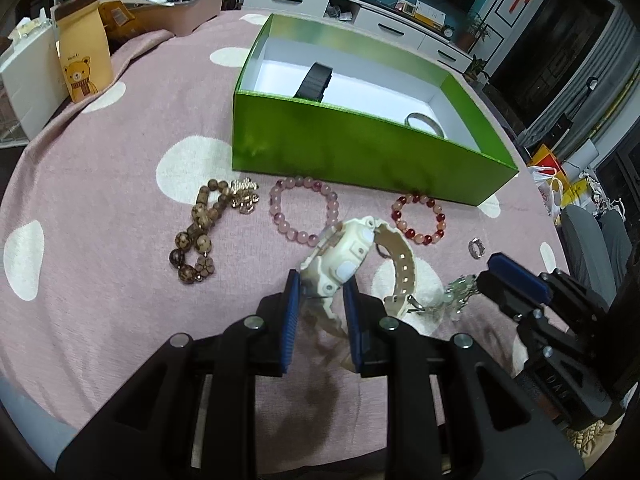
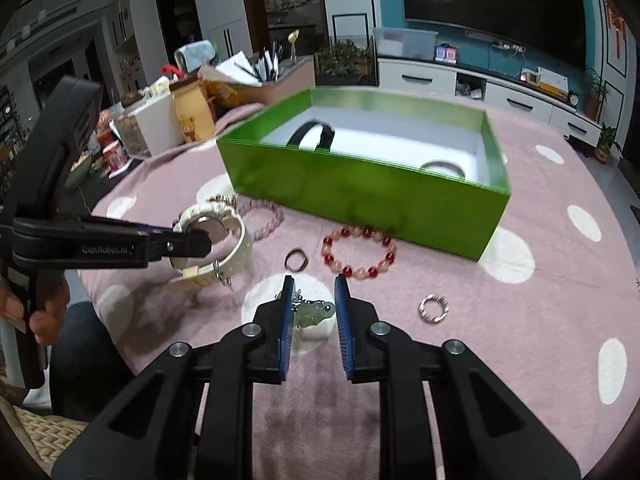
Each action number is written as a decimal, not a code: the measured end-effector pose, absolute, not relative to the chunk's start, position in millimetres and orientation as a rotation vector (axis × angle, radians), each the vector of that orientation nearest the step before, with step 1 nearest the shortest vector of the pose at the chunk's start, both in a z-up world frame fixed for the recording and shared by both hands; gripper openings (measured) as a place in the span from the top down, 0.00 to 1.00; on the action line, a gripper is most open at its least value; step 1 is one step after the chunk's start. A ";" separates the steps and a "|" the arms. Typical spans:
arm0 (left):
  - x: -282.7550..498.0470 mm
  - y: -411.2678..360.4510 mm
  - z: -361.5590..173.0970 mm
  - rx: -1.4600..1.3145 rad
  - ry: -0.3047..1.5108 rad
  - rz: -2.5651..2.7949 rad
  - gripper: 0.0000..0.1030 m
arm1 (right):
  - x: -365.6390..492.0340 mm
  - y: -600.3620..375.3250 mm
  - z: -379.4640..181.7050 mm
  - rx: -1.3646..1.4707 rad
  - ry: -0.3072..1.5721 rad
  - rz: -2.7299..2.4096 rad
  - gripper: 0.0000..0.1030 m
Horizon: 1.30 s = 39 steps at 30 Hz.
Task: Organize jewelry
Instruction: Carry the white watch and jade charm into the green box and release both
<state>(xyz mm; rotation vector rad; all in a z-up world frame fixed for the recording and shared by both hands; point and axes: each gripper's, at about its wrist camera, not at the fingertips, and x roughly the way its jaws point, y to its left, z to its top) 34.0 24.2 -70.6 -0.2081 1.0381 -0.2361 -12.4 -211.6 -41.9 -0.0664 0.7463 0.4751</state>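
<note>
My left gripper [image 1: 320,280] is shut on a cream watch [image 1: 344,258] and holds it just above the pink cloth; it also shows in the right wrist view [image 2: 212,232]. My right gripper [image 2: 314,284] is open around a pale green pendant with a chain [image 2: 314,314] lying on the cloth. The green box [image 1: 352,152] stands behind, holding a black band [image 1: 314,82] and a silver bangle [image 1: 424,122]. On the cloth lie a brown bead bracelet [image 1: 196,232], a pink bead bracelet [image 1: 304,210], a red bead bracelet [image 2: 358,254], a dark ring [image 2: 296,259] and a copper ring [image 2: 434,308].
A gold charm cluster [image 1: 244,196] lies beside the brown beads. A bear paper bag [image 1: 84,52], a white box [image 1: 24,76] and a pen-filled organizer [image 1: 188,0] stand at the table's far left. A white cabinet [image 2: 500,88] is beyond the table.
</note>
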 end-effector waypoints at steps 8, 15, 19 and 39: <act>36.3 20.1 -47.0 -0.189 0.992 -0.253 0.79 | -9.7 -224.0 -10.3 -0.068 0.659 0.452 0.81; 49.7 18.9 -21.0 -0.181 0.945 -0.258 0.79 | 3.2 -237.2 17.9 -0.077 0.580 0.416 0.81; 63.6 16.1 -6.1 -0.173 0.921 -0.256 0.79 | 14.4 -242.6 32.2 -0.086 0.536 0.398 0.81; 144.7 14.9 23.1 -0.164 0.909 -0.236 0.79 | 88.9 -246.8 50.8 -0.082 0.503 0.359 0.81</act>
